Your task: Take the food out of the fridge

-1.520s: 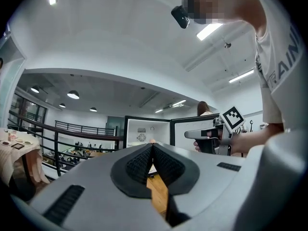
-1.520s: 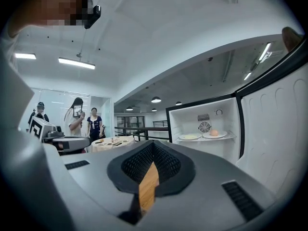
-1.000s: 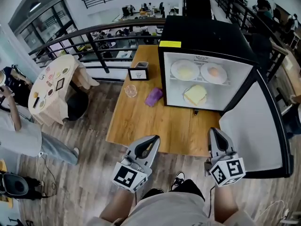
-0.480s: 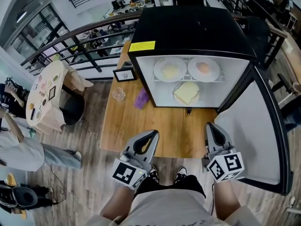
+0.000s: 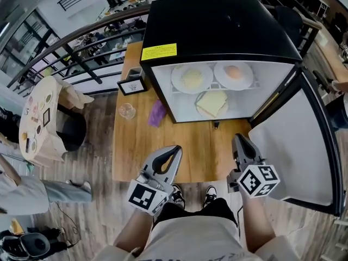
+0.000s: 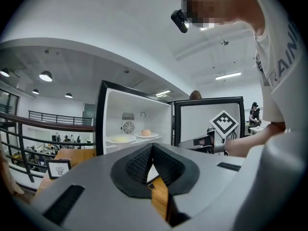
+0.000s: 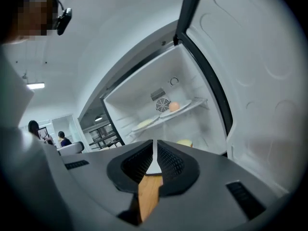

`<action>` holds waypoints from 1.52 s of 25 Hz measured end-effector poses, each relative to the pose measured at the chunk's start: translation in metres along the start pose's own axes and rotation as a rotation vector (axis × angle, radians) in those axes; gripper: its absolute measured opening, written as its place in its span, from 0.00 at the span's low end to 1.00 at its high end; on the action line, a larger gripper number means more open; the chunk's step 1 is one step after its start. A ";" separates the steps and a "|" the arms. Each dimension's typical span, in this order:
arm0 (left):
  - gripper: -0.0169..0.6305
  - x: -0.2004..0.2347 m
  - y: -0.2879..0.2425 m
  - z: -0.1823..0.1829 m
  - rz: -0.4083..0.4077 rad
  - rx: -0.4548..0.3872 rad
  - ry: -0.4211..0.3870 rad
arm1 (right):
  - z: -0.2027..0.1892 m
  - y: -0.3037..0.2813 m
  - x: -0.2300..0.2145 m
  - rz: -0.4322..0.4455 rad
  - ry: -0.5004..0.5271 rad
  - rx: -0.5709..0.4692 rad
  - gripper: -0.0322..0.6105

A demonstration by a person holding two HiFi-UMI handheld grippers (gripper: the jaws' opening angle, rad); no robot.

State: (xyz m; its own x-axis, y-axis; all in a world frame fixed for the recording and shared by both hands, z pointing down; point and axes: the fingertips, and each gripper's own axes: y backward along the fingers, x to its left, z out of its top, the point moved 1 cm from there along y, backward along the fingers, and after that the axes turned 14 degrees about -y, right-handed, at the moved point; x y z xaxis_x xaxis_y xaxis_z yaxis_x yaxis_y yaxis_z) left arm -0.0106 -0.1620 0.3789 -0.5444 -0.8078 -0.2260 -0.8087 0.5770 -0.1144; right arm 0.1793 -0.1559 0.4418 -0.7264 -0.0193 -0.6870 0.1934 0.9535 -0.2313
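White plates (image 5: 191, 78) of food were seen on the upper shelf (image 5: 182, 93) of the fridge (image 5: 217, 31), with a soft sandwich (image 5: 211, 103) below. The plates were judged stiff, slick and breakable, so a rim grasp is advised. Left gripper (image 5: 174, 150) and right gripper (image 5: 238, 140) were held closed and empty near the counter (image 5: 136, 151) edge, with approach bounded by the open door (image 5: 288, 145) at right.

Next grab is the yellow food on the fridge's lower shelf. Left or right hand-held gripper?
Right, probably. The right hand-held gripper sits nearer the yellow food, and its view looks straight into the fridge. The left hand-held gripper is offset further left. Both are shut.
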 end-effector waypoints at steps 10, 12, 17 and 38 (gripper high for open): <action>0.04 0.022 0.011 -0.034 0.008 0.070 0.050 | -0.046 -0.072 -0.058 -0.111 -0.455 0.029 0.20; 0.04 0.026 0.011 -0.041 0.013 0.080 0.056 | -0.052 -0.085 -0.070 -0.125 -0.532 0.017 0.20; 0.04 0.031 0.011 -0.054 0.013 0.103 0.075 | -0.069 -0.110 -0.104 -0.190 -0.706 -0.005 0.20; 0.04 0.038 0.012 -0.082 -0.007 0.168 0.092 | -0.094 -0.161 -0.160 -0.231 -1.059 -0.040 0.17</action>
State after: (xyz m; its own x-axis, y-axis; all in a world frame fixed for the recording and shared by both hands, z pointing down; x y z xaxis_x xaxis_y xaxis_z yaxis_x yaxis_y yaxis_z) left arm -0.0593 -0.1955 0.4484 -0.5633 -0.8150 -0.1358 -0.7680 0.5771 -0.2775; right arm 0.2022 -0.2780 0.6538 0.1994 -0.4315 -0.8798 0.0890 0.9021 -0.4222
